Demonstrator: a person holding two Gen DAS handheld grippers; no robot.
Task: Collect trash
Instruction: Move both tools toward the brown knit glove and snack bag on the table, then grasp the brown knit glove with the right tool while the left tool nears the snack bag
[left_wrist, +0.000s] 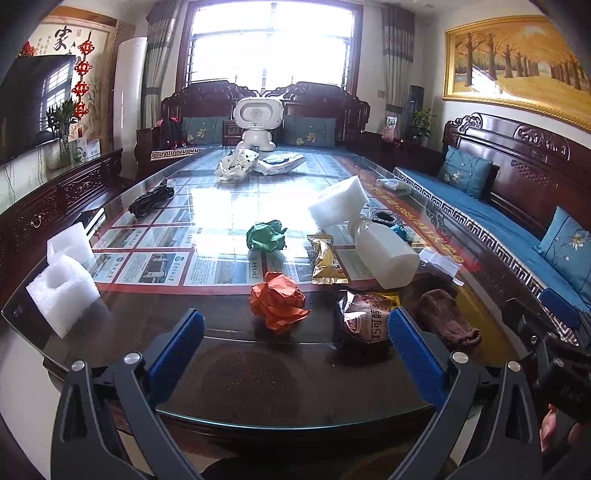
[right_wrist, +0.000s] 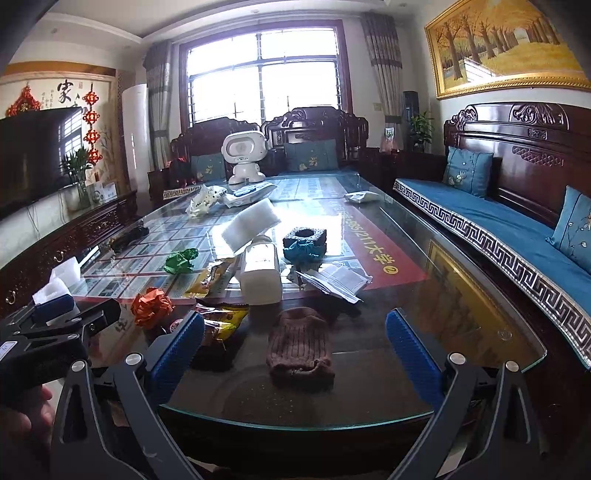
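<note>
My left gripper (left_wrist: 295, 328) is open and empty at the near edge of the glass table (left_wrist: 258, 373). A crumpled orange paper ball (left_wrist: 277, 301) lies just ahead between its fingers, with a snack wrapper (left_wrist: 365, 319) at its right finger. Farther on are a green paper ball (left_wrist: 266, 235), a gold wrapper (left_wrist: 325, 260) and a white bottle (left_wrist: 384, 254) lying down. My right gripper (right_wrist: 294, 334) is open and empty, with a brown knit sock (right_wrist: 300, 345) between its fingers. The orange ball (right_wrist: 151, 306) and a yellow wrapper (right_wrist: 221, 319) lie to its left.
White foam blocks (left_wrist: 64, 284) sit at the table's left edge and another foam block (left_wrist: 338, 201) lies mid-table. A black foam piece (right_wrist: 304, 236), clear packaging (right_wrist: 338, 280), bags and a white robot toy (left_wrist: 258, 123) lie farther back. A blue-cushioned sofa (right_wrist: 498, 221) runs along the right.
</note>
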